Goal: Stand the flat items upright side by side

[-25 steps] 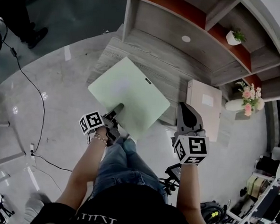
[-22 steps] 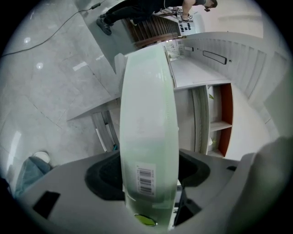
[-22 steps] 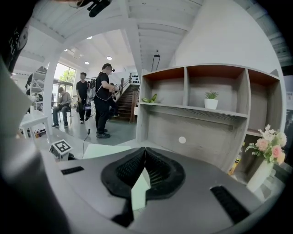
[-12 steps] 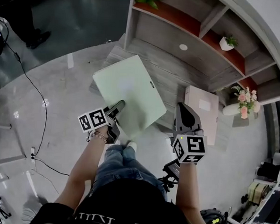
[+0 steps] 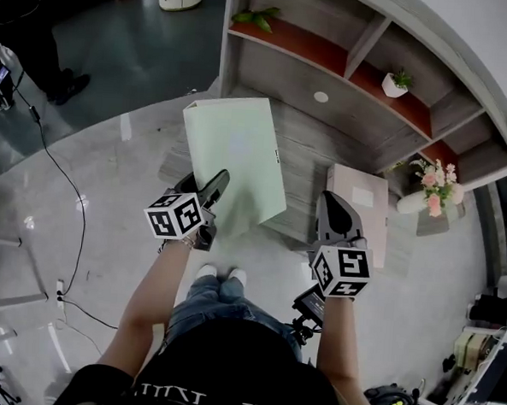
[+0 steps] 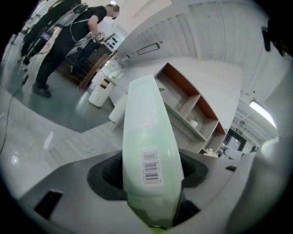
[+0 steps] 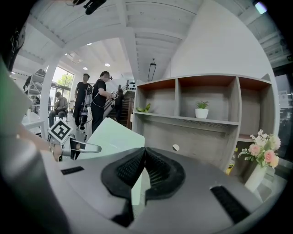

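A black cable [image 5: 59, 164] trails over the glossy grey floor at my far left. My left gripper [image 5: 205, 186] is clenched on the near edge of the flat pale green cardboard box [image 5: 240, 149]. Its jaws have just been closing a little, and the box sits between them with both pads pressing on it. A small barcode label on the box's narrow edge faces back along the jaws.

The box is held up in front of the low grey wooden shelf unit [image 5: 308, 149], tilted so that its broad face turns towards me and its far end reaches over the unit's bottom ledge.

My right gripper [image 5: 332, 202] hovers level to the right of it, pads drawn together at the tips with nothing between them. Its tip is just beside the near left corner of the flat pale pink box [image 5: 365, 191], which lies flat on the ledge.

Further right stands a white vase of pink flowers [image 5: 427, 187]. A small white pot with a green plant [image 5: 395, 82] sits in a shelf compartment above.
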Demonstrator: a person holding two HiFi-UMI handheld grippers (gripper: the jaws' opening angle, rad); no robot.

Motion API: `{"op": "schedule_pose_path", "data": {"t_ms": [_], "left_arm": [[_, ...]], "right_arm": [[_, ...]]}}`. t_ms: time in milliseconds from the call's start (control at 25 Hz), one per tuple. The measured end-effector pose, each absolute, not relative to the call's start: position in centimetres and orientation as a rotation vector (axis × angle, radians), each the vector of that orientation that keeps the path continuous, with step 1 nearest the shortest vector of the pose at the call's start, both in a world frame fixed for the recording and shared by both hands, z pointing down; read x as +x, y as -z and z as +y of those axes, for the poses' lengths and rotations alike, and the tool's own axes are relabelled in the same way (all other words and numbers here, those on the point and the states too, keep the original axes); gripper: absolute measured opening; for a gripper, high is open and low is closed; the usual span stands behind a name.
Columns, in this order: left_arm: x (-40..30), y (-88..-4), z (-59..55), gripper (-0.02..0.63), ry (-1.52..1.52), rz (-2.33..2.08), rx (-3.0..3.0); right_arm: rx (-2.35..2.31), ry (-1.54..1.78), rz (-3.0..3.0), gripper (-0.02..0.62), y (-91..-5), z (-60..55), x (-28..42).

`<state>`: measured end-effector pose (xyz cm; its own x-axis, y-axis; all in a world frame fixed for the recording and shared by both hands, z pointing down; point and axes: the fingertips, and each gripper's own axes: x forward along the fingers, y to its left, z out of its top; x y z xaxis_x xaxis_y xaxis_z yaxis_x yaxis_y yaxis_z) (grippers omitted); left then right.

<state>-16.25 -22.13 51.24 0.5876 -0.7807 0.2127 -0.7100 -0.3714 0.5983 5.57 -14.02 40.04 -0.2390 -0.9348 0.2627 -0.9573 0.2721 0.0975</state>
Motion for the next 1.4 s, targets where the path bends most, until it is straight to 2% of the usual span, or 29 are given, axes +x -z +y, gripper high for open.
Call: {"op": "schedule_pose_path", "data": {"t_ms": [280,600,1040,1400], "left_arm": [[-14.6,-47.4,-23.6,0.292,0.005,-1.331,2.455],[-11.9,-48.6,-25.2,0.306,-0.412,-1.532,2.61],[-11.2,-53.3,-27.8,0.31,-0.516,-1.65,2.293],[-10.2,-53.2,-30.3,0.314,-0.509,-1.731,2.225]], "right_arm": [[1.764,-0.116,-2.276,0.015,-39.7,-14.3,6.7],[1.766,-0.117,-2.284,0.015,-39.5,-14.7,7.9],[1.754,-0.141,-2.292,0.015,-40.0,-14.8,10.7],[1.733,-0.166,-2.328,0.015,-41.0,-15.4,13.1]]}}
